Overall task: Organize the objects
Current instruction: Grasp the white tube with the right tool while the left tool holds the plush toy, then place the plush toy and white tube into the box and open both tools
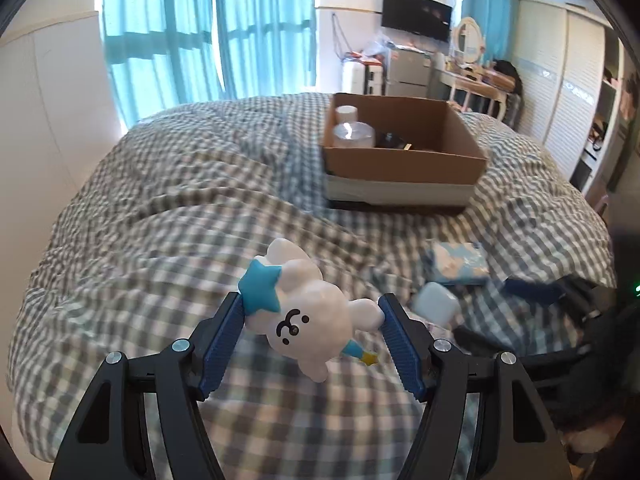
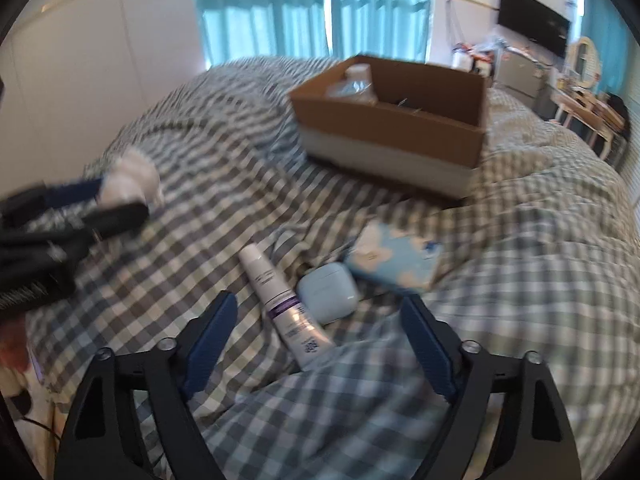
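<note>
Left gripper [image 1: 312, 308] is gripping a white cloud-shaped toy [image 1: 308, 312] with a blue star, its fingers [image 1: 224, 332] pressing both sides, held above the checked bed cover [image 1: 160, 208]. Right gripper [image 2: 316, 320] is hovering with fingers spread and gripping nothing, over a tube [image 2: 284, 308] and a small white case [image 2: 328, 292] lying touching on the bed. A blue packet [image 2: 394, 258] is lying just beyond them. The cardboard box [image 2: 392, 128] is sitting farther back on the bed, holding a clear bottle [image 2: 354, 84].

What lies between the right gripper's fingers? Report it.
Right wrist view: a white tube and a pale earbud case lie on the checked bedding between the right gripper fingers, untouched.
</note>
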Available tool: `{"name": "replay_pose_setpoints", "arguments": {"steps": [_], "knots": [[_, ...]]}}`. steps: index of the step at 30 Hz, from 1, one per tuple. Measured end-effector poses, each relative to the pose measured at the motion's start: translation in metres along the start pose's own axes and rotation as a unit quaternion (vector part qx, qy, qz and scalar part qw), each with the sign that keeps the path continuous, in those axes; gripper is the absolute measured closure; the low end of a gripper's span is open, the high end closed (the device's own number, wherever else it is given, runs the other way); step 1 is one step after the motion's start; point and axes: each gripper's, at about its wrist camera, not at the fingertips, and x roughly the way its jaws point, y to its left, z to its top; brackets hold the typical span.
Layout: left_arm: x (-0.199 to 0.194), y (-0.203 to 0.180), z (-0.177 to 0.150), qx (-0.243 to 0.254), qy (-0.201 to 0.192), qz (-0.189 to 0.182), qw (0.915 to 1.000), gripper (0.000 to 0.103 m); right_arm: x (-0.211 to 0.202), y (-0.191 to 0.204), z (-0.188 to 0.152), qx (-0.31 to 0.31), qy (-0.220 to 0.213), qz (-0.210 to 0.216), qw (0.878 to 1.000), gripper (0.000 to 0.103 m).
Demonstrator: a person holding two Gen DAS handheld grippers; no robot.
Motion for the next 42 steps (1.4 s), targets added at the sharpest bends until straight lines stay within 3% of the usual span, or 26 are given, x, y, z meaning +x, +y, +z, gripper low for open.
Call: {"name": "replay_pose_setpoints", "arguments": {"steps": [4,7,11,15,23,29,34,42], "knots": [[0.007,0.01,-0.004,-0.004,0.007,0.001,1.0,0.033,0.035,0.015,0.004,-0.02,0.03,-0.004,0.999,0.047],[0.009,0.017,-0.009,-0.009,0.009,-0.005,0.9999,0.033,0.048,0.025,0.009,-0.035,0.039,-0.001,0.999,0.049],[0.008,0.02,-0.011,-0.013,0.006,-0.01,0.9998,0.033,0.072,0.027,0.015,-0.026,0.063,0.006,0.998,0.06],[0.009,0.024,-0.013,-0.018,0.003,-0.015,0.9997,0.033,0.075,0.031,0.015,-0.033,0.059,-0.002,0.998,0.068],[0.007,0.018,-0.014,-0.01,-0.006,-0.003,0.9999,0.033,0.018,0.017,0.012,0.001,-0.015,-0.001,1.0,0.077],[-0.002,0.01,-0.011,-0.009,-0.021,-0.003,0.9997,0.033,-0.032,0.001,0.017,0.041,-0.067,0.01,0.997,0.079],[-0.012,0.007,-0.003,-0.012,-0.038,-0.007,0.9992,0.033,-0.064,0.003,0.028,0.024,-0.107,-0.016,0.994,0.079],[-0.02,0.005,0.037,-0.024,-0.066,-0.026,0.9972,0.033,-0.102,0.006,0.062,-0.005,-0.158,-0.016,0.987,0.079]]}}
